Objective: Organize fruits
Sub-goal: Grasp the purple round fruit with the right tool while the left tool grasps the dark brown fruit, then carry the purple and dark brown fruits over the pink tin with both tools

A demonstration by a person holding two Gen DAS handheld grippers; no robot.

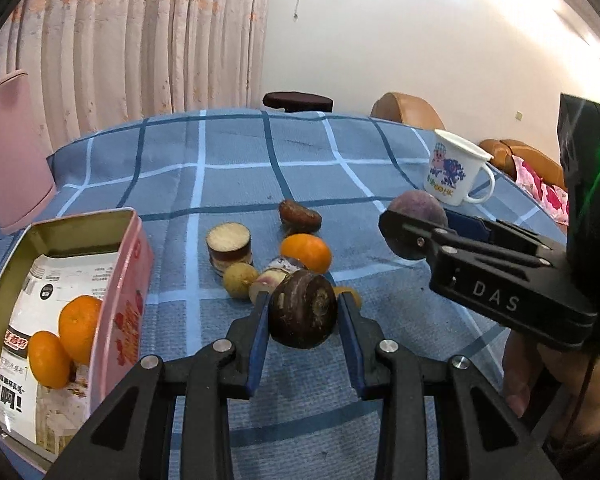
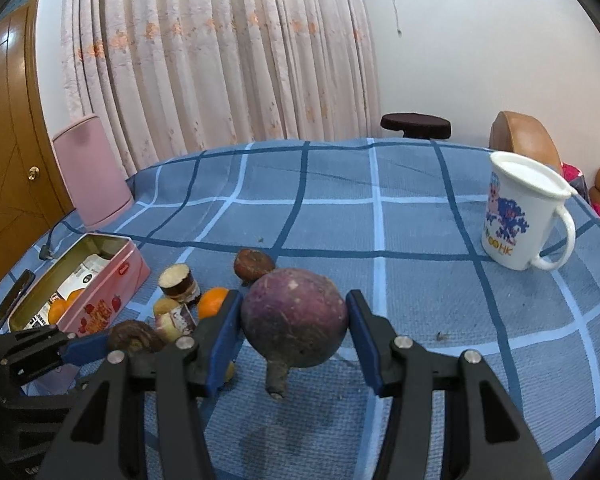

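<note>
the left tongs (image 1: 303,312) pinch a dark brown round fruit (image 1: 302,309) at the frame's lower centre. the right tongs (image 2: 294,318) clamp a purple round fruit (image 2: 294,318), stem down, mid-frame. beyond lie a loose orange (image 1: 306,252) and cut pieces on the blue checked surface (image 1: 236,152). at lower left, the pink tin (image 1: 120,280) holds two oranges (image 1: 66,344). a white mug (image 2: 520,216) stands at right.
</note>
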